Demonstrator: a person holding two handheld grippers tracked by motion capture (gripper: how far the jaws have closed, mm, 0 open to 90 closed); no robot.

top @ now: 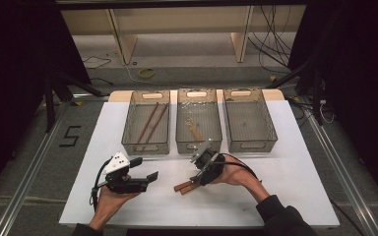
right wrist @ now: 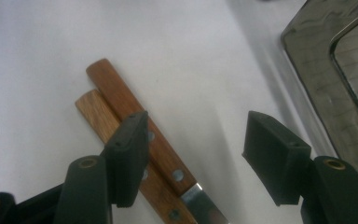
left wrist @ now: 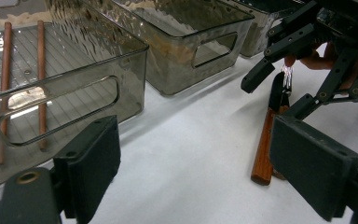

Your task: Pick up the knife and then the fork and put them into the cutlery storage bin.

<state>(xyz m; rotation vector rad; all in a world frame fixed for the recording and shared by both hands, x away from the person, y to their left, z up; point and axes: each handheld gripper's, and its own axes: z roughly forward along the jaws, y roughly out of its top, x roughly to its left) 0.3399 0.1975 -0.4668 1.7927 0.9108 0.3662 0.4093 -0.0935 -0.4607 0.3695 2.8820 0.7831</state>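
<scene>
Two wooden-handled knives with riveted brown handles and steel blades lying flat side by side, touching, on my white table just in front of the middle bin.

bins: three clear bins side by side at table's far edge | left bin: two brown sticks | table: white sheet | floor: cables, yellow ring

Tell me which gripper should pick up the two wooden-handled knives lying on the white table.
Right. The right gripper hangs with open jaws directly over the two wooden-handled knives, one jaw already above their handles. The left gripper is held off to the side, open, with bare white table between it and them.
</scene>
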